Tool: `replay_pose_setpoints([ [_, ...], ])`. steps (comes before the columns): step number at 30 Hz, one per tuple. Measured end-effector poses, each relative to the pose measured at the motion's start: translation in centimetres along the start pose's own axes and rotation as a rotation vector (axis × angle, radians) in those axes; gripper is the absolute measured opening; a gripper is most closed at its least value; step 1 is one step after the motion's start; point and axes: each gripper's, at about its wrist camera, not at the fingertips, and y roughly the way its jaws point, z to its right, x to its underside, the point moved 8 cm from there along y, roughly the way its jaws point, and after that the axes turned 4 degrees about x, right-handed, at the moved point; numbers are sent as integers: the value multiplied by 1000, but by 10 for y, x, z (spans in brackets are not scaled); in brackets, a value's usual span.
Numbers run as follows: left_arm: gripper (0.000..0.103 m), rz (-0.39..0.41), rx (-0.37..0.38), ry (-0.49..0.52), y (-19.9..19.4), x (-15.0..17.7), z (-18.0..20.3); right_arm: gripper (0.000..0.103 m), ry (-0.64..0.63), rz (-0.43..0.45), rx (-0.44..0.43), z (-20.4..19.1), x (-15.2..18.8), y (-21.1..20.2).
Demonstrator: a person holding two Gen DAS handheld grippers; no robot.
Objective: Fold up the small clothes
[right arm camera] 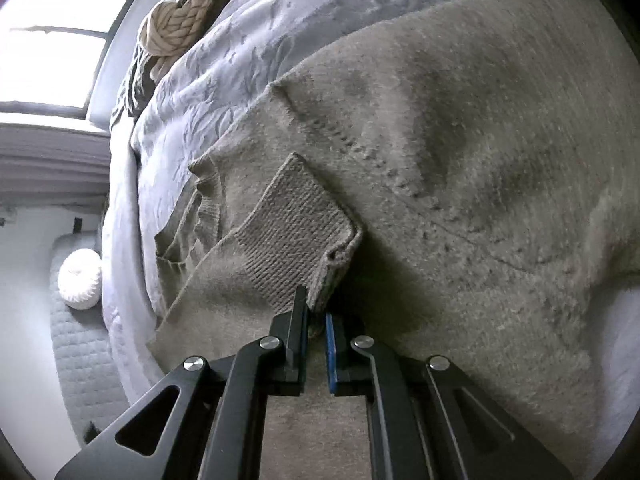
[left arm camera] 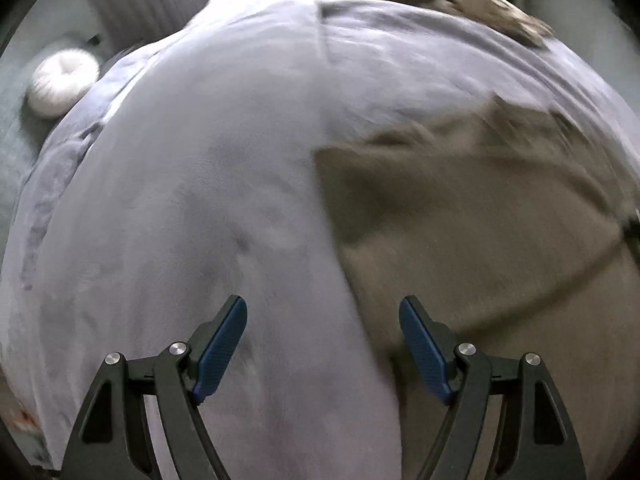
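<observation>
I am finding nothing I can read in either view: no words, labels, brand marks, numbers or signs are showing anywhere.
</observation>
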Motion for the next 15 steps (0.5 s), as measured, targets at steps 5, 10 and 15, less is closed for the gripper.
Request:
replay_pose_setpoints([
  [5, 80, -16, -65, 123, 14, 12, 29, 9, 0, -13, 7, -1, -1, 0],
  [10, 80, 56, -181, -39, 22, -5, 0, 9, -58, -7, 24, -17, 0, -10],
  [15, 80, 49, -160, -13, 26, 3, -12, 9, -141, 18, 152, -8, 4, -15],
])
